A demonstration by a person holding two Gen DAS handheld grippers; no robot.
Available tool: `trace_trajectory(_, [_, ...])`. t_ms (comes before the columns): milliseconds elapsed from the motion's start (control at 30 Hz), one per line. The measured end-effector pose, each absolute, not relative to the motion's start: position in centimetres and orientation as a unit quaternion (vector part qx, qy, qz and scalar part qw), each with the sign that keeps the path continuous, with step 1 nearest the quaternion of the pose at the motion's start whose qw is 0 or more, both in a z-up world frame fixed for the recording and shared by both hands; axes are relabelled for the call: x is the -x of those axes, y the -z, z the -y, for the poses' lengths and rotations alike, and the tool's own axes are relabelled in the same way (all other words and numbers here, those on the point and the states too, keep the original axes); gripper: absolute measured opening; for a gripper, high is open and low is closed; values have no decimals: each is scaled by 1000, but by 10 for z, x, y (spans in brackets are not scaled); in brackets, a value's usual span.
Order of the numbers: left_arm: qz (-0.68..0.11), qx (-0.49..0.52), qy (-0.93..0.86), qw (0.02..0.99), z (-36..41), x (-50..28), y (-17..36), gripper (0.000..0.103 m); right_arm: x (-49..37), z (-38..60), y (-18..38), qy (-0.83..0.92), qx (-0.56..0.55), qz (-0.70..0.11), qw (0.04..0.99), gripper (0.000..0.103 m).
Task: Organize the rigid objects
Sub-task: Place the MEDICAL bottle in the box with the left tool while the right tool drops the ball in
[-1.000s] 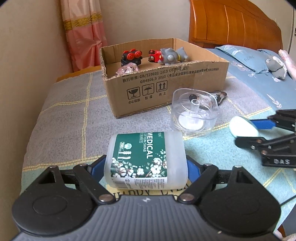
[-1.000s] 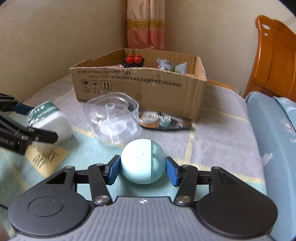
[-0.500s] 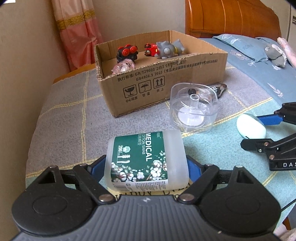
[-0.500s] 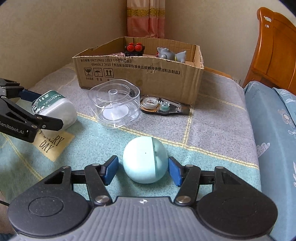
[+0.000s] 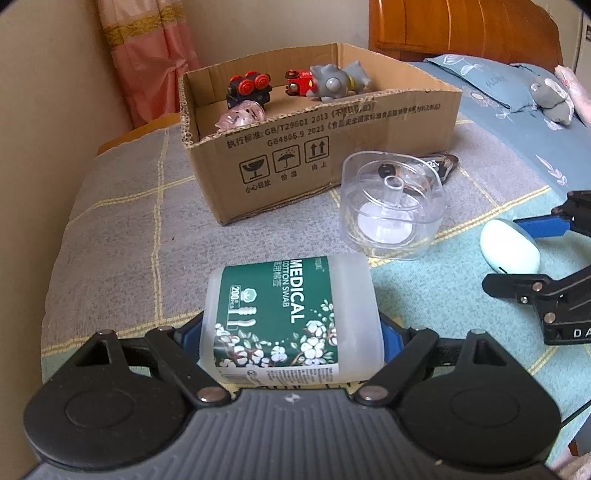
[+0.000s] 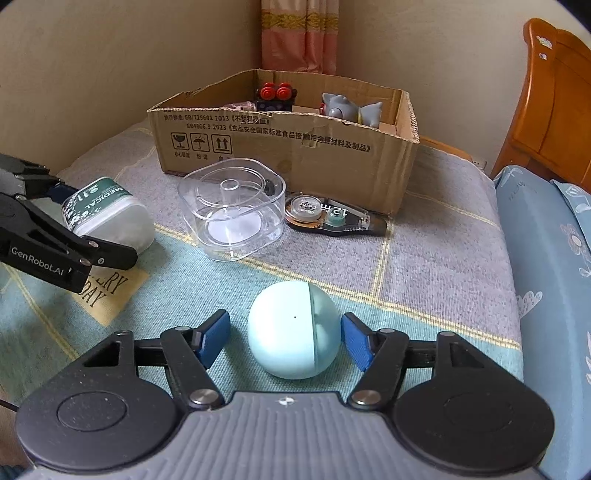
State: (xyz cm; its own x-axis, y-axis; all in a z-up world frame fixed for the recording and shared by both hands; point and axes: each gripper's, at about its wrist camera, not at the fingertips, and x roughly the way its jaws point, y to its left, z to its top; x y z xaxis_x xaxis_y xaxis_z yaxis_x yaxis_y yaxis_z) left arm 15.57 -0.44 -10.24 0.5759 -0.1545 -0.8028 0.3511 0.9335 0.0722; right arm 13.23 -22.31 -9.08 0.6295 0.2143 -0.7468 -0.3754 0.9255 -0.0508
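Note:
My left gripper (image 5: 291, 332) is shut on a white cotton swab tub (image 5: 290, 315) with a green "MEDICAL" label, held just above the blanket; the tub also shows in the right wrist view (image 6: 107, 216). My right gripper (image 6: 286, 338) is open around a pale blue egg-shaped case (image 6: 293, 334) that rests on the blanket, with a gap on each side. The case also shows in the left wrist view (image 5: 509, 249). A cardboard box (image 5: 332, 147) behind holds toys. A clear plastic container (image 6: 232, 216) and a correction tape dispenser (image 6: 332, 218) lie in front of the box (image 6: 288, 144).
The checked blanket (image 6: 424, 258) covers a small table beside a wall. A bed with a blue pillow (image 6: 554, 258) lies to the right, with a wooden headboard (image 5: 461, 29) behind. A pink curtain (image 5: 147, 55) hangs in the corner.
My right gripper has opened and let go of the blue case, which now rests on the blanket. Both grippers have risen and drawn back a little; the left still holds the tub.

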Motion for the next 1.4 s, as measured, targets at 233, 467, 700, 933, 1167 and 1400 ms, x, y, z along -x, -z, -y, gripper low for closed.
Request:
trace_trajectory(233, [-439,-106,163,877,1,-159,96,83,-133,219,86,-175,119,-403,890,58])
trace_trajectory(467, [-432,-124,192,872,4,-156,82,83,-131,220,83,-185,124,-406,886,58])
trace_trajectory(700, [-427,-147,209,868,8,-153,68,83,-127,223,74,-191,128,-398,888,58])
trace_trajectory(933, [-421,-148,221,867,11,-161,44,83,-127,229,64,-198,123,-394,889,58])
trace_trajectory(1167, [-387,-150,232,880,21,-186,1,83,-136,234,46,-212,118,-381,892,58])
trace_trajectory(1400, [-366,-153,230,889,42,-238,-20,83,-151,236,21,-217,131,-353,901,58])
